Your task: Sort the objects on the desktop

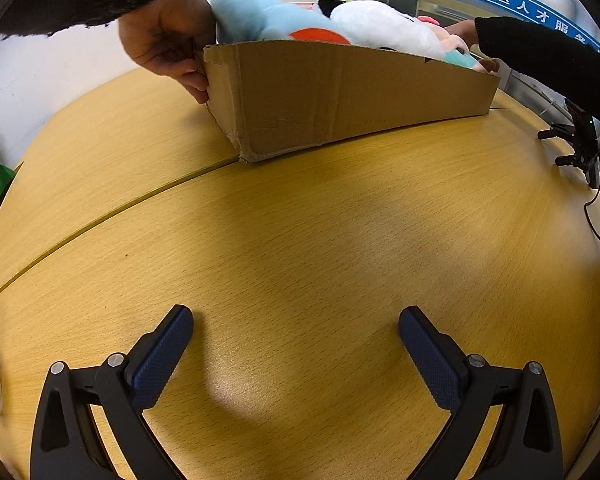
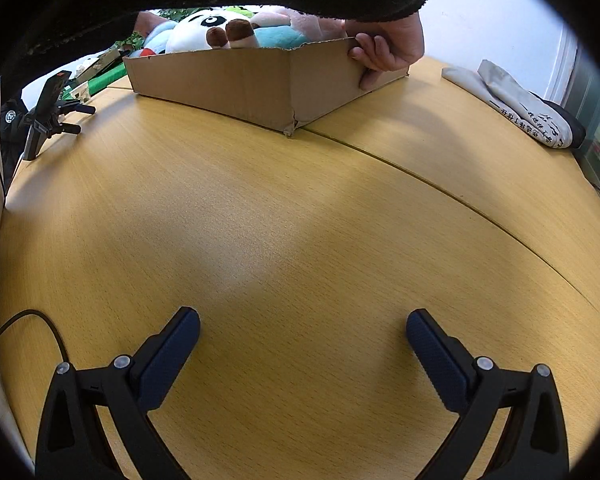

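I see the box (image 1: 340, 92) at the table's (image 1: 300, 248) far side w/ plush toys (image 1: 340, 20) in it (hands (image 1: 168, 40) at both ends), tripod (image 1: 580, 144) right.

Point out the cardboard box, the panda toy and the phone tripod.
cardboard box (image 1: 340, 96): left wrist view, on its front wall.
panda toy (image 2: 198, 34): right wrist view, on its white face.
phone tripod (image 2: 46, 112): right wrist view, on the black stand at the table's left edge.
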Demonstrator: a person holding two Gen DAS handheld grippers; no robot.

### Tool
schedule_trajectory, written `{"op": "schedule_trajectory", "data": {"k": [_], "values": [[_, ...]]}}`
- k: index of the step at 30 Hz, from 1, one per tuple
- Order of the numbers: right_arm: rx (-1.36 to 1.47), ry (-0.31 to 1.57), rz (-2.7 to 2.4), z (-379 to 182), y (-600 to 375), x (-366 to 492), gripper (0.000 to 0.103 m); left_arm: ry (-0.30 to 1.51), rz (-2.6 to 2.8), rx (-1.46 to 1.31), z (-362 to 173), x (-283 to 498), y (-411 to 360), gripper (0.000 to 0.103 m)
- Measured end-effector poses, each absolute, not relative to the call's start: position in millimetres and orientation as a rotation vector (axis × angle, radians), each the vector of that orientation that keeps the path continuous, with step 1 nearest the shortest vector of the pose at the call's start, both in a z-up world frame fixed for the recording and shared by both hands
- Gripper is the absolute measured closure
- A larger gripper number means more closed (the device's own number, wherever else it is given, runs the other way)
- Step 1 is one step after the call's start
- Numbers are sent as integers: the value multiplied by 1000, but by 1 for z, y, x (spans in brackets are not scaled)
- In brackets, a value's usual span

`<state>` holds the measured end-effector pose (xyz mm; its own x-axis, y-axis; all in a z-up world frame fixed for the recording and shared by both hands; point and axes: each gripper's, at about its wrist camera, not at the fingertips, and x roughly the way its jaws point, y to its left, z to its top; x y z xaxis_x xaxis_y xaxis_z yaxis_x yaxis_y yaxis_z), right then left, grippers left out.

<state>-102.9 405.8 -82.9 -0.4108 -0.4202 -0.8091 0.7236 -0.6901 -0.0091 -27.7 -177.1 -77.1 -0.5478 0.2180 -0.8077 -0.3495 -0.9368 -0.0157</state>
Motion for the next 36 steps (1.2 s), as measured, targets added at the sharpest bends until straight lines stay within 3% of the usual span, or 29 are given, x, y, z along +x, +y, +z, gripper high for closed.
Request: {"op": "schedule_trajectory", "data": {"k": [36], "values": [[1074, 476, -2119, -81, 405, -93, 0, 210, 2509, -1277, -79, -31, -184, 0]]}}
